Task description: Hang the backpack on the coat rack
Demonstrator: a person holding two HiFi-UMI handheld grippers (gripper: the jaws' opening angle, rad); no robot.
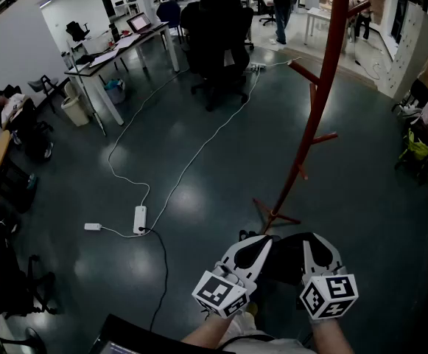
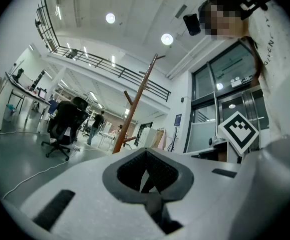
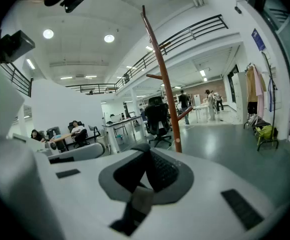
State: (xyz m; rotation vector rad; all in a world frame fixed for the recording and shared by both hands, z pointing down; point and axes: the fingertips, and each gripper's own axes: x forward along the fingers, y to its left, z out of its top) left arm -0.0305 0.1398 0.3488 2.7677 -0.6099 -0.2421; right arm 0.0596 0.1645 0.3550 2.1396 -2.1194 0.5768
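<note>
Gripping one dark backpack [image 1: 284, 262] at six o'clock, left gripper [image 1: 252, 245] and right gripper [image 1: 314, 245] clamp shut on it; one red coat rack [image 1: 324, 87] at one o'clock.

**Left tool** [image 1: 254, 248] and **right tool** [image 1: 318, 248]: white moulded shells; dark grey textured pads [image 2: 160, 173] set in a lighter grey rim; black rectangular slots [image 2: 55, 210]. Each carries a cube [image 1: 219, 293] bearing black-and-white square markers. The person wears a white printed top [image 2: 277, 69].
</note>
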